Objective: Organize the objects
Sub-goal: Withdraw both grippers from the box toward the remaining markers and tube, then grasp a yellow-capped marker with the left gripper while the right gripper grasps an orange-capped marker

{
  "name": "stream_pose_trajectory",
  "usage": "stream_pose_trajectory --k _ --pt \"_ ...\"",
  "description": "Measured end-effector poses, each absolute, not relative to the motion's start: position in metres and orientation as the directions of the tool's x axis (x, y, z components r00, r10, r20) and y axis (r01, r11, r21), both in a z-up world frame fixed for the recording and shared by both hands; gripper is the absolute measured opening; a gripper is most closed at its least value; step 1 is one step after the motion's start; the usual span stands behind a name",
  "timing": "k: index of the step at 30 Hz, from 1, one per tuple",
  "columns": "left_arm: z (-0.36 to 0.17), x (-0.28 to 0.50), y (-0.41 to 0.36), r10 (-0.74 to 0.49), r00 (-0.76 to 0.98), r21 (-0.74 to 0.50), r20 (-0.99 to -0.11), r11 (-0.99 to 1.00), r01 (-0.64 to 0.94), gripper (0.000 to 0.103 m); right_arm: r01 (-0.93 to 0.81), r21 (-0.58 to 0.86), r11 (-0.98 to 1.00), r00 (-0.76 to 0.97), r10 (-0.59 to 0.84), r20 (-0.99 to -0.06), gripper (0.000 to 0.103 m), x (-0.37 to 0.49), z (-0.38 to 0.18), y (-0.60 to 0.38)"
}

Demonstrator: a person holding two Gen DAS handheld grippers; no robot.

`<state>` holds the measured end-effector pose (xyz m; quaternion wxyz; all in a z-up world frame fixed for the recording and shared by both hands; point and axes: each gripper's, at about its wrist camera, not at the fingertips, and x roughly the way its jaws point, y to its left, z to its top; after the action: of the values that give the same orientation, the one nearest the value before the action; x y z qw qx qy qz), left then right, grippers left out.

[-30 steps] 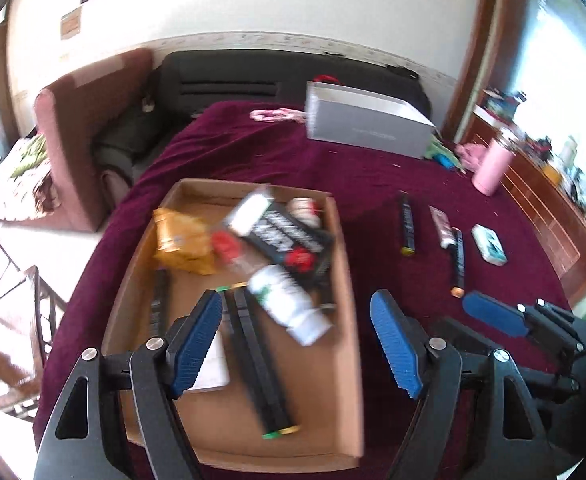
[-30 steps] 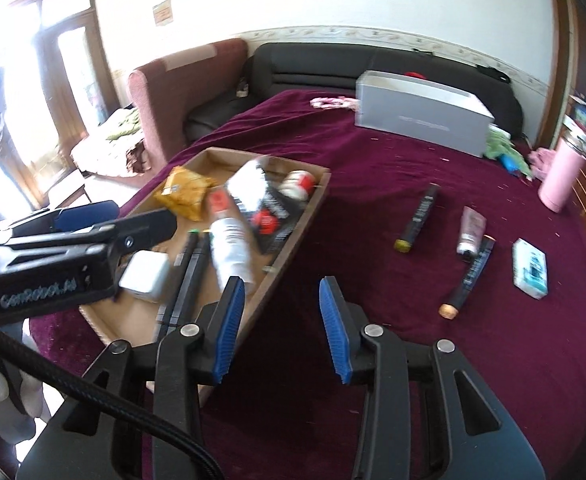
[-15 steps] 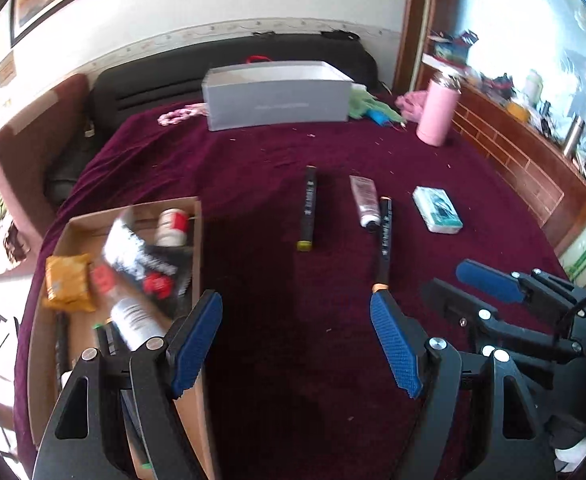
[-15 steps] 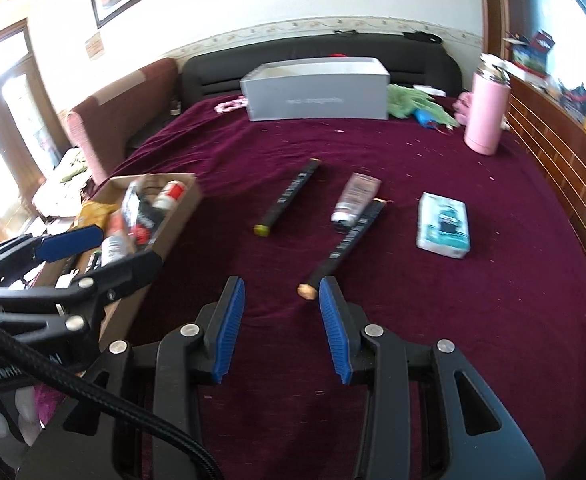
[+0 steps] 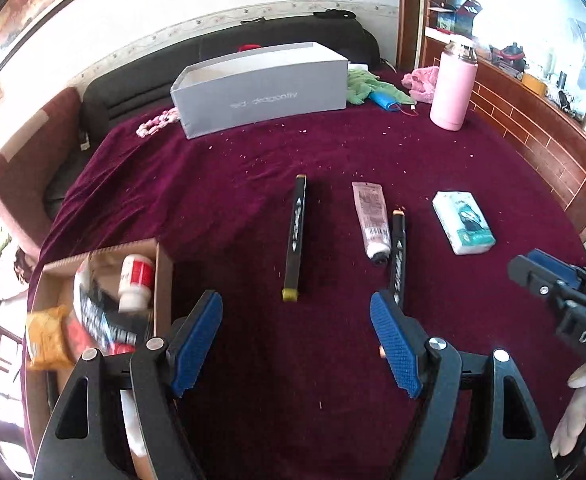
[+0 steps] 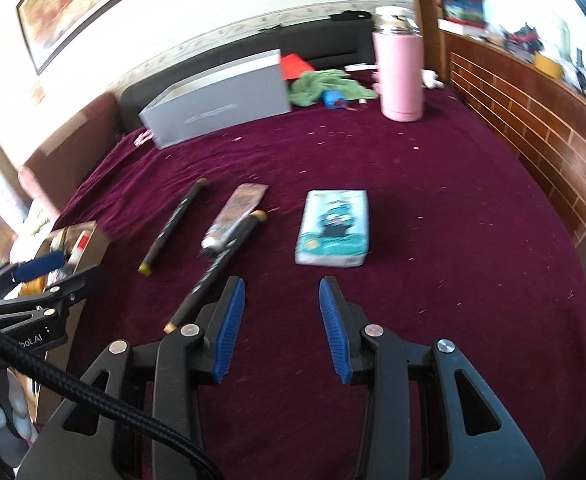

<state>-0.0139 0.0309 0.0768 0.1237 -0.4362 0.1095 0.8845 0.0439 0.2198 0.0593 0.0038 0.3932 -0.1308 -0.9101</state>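
Two tools I run, left tool (image 5: 295, 344) and right tool (image 6: 281, 326), stand spread and empty over the maroon bench (image 5: 333, 152), near the tissue pack (image 6: 333, 228).

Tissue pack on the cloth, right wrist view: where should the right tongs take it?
Grip the tissue pack across its narrow width at mid-length, coming down from above. It lies flat and alone, long axis running away from the open right tongs, its long sides clear of the nearest marker.
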Motion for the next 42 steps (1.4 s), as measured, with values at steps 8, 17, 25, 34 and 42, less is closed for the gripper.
stream_pose_trajectory --k 8,17,25,34,42 --pt "0.049 -0.053 0.061 0.04 -0.584 0.206 -0.81 -0.914 -0.348 0.071 -0.16 0.356 -0.921 -0.709 -0.144 -0.691 0.039 0.035 0.038 0.255" --pt "0.014 -0.104 0.071 -0.021 -0.524 0.237 -0.851 -0.908 -0.347 0.065 -0.162 0.409 -0.898 -0.721 -0.175 -0.67 0.039 0.036 0.028 0.265" --pt "0.016 -0.115 0.069 0.116 -0.434 0.07 -0.894 -0.918 -0.39 0.012 -0.145 0.45 -0.881 -0.721 -0.218 -0.658 0.04 0.035 0.023 0.267" --pt "0.021 -0.087 0.055 0.135 -0.452 0.042 -0.882 -0.931 -0.362 0.012 -0.155 0.411 -0.898 -0.707 -0.19 -0.681 0.04 0.031 0.019 0.264" --pt "0.035 -0.032 0.034 0.164 -0.461 0.01 -0.872 -0.936 -0.351 0.012 -0.151 0.361 -0.92 -0.699 -0.159 -0.697 0.04 0.03 0.018 0.255"
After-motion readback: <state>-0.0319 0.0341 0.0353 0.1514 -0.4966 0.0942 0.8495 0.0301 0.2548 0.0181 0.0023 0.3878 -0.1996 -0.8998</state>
